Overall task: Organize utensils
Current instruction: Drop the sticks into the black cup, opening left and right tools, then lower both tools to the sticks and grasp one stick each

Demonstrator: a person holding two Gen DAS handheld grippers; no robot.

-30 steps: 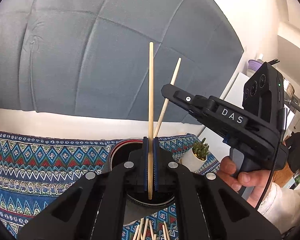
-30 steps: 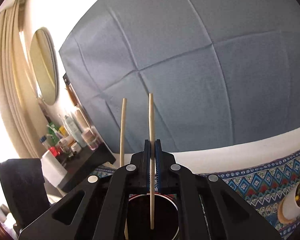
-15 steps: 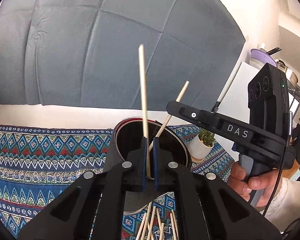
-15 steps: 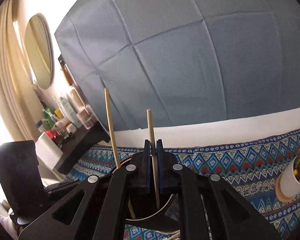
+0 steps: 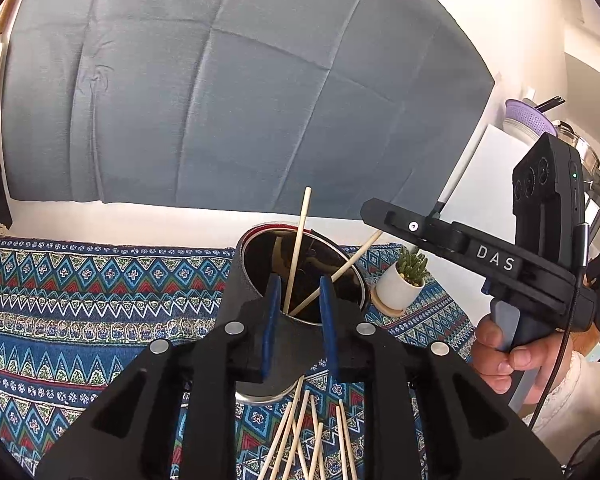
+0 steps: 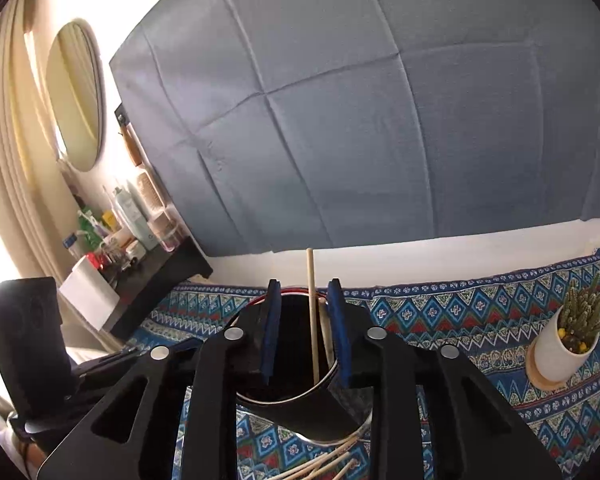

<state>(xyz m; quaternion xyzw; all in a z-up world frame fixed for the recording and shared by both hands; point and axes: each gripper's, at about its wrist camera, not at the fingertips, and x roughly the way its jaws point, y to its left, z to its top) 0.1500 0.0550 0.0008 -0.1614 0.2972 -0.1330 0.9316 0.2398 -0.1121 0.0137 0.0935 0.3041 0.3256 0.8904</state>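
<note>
A dark metal cup (image 5: 256,264) with a red rim stands on the patterned cloth; it also shows in the right wrist view (image 6: 296,420). Two wooden chopsticks stand loose in it: one near upright (image 5: 300,240), one leaning right (image 5: 352,262). In the right wrist view one chopstick (image 6: 312,312) rises from the cup. My left gripper (image 5: 298,292) is open and empty just above the cup's near rim. My right gripper (image 6: 304,300) is open and empty over the cup; its body (image 5: 480,260) shows at the right in the left wrist view. Several loose chopsticks (image 5: 308,436) lie on the cloth in front of the cup.
A small cactus in a white pot (image 5: 404,284) on a wooden coaster stands right of the cup, also in the right wrist view (image 6: 568,340). A grey headboard (image 5: 220,100) fills the background. A dark shelf with bottles (image 6: 140,240) and a black chair (image 6: 24,340) are at left.
Both grippers lowered toward the cup and opened, releasing their chopsticks, which now stand loose in the cup.
</note>
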